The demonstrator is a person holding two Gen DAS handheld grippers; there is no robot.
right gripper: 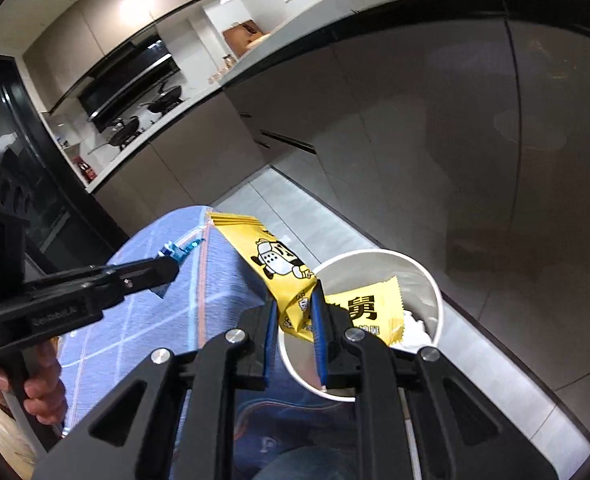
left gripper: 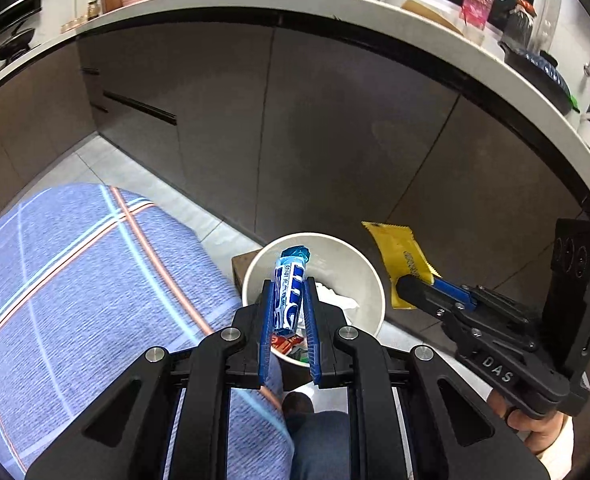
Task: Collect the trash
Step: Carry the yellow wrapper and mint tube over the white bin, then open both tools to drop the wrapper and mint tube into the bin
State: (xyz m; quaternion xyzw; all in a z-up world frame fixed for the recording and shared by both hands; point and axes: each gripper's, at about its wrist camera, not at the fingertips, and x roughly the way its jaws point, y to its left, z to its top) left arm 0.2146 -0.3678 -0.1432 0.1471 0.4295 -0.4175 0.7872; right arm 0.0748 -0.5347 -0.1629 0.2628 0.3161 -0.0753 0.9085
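While you're hovering over the white bin [left gripper: 315, 240], left gripper [left gripper: 289, 300] is pinching a blue wrapper [left gripper: 291, 280], right gripper [right gripper: 295, 312] is pinching a yellow wrapper [right gripper: 271, 256].

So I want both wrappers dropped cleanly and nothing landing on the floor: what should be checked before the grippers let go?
1. Left gripper clamped on the blue-and-white wrapper: ok.
2. Right gripper clamped on the yellow wrapper: ok.
3. Blue-and-white wrapper lined up over the white bin: ok in the left wrist view; height above it cannot tell.
4. Yellow wrapper over the bin: not ok, its long end sticks out past the rim.
5. Room left in the bin: ok, trash only at the bottom.
6. Grippers apart from each other: ok.
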